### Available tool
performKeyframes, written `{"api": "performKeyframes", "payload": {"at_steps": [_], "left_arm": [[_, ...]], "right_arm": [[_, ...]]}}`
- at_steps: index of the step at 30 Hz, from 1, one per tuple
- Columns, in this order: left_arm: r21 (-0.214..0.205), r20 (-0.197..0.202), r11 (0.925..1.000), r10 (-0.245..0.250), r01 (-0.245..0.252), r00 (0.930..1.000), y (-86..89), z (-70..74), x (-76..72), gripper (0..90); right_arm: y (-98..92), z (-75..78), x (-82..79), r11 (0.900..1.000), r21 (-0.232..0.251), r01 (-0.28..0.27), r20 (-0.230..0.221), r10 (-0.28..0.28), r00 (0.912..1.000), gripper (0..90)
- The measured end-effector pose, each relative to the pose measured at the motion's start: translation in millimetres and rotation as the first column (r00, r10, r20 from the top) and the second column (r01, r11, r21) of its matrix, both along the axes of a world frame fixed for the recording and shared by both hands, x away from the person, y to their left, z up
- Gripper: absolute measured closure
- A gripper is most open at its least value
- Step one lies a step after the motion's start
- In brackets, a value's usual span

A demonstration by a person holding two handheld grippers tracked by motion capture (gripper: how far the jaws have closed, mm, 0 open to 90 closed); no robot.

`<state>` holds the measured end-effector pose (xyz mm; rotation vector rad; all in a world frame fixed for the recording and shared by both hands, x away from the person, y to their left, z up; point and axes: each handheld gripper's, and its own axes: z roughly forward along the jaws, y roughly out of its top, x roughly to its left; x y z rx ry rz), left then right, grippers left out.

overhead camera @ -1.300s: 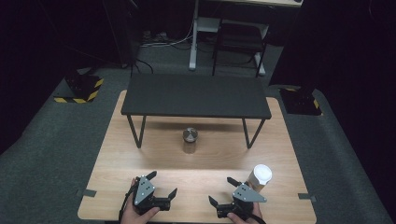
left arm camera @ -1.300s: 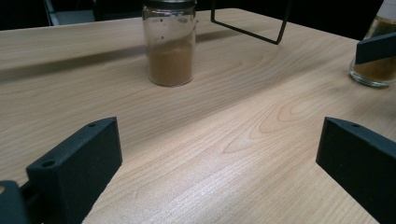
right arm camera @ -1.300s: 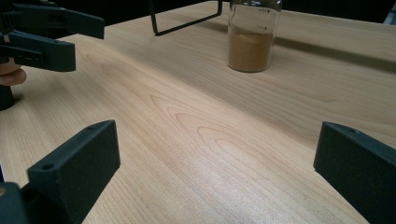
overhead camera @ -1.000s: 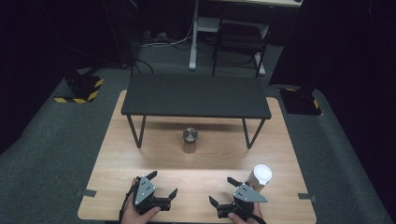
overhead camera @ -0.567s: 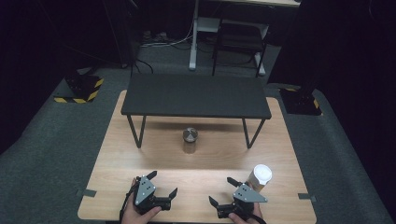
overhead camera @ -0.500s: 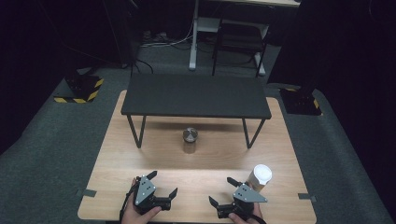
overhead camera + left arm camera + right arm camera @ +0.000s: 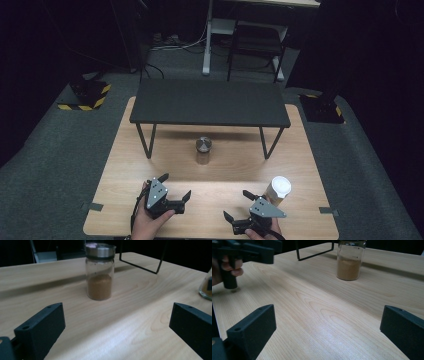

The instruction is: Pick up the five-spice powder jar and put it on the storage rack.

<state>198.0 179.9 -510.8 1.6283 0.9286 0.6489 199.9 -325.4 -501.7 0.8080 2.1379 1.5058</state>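
The wooden table [image 7: 150, 165] is bearing a black bench [image 7: 210, 102] along its far half. The left gripper [image 7: 172, 192] and right gripper [image 7: 240, 207] are resting at the near edge, well apart, each showing jaws spread wide and holding nothing. A metal-lidded spice jar [image 7: 100, 271] is standing upright mid-table, just before the bench. A white-lidded jar [image 7: 277, 190] is sitting just beside the right gripper.
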Motion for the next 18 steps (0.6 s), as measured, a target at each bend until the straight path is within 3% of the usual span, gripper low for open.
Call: {"api": "performKeyframes", "payload": {"at_steps": [4,16,18], "left_arm": [[-0.009,0.007,0.9998,0.018,-0.018,0.9998,-10.5,-0.5,15.0,0.5],[0.025,0.009,0.9976,0.064,-0.065,0.9979,-56.6,2.5,72.2,2.0],[0.010,-0.004,0.9969,0.078,-0.078,0.9970,-59.9,2.8,80.6,2.0]], "right_arm": [[0.0,0.3,0.4,1.0000,-0.001,-0.001,-0.002,0.001,1.0000,0.0],[-0.6,0.2,1.0,1.0000,0.000,-0.007,-0.002,0.007,1.0000,0.0],[-0.8,0.1,1.2,0.9999,-0.001,-0.010,0.000,0.010,0.9999,0.0]]}}
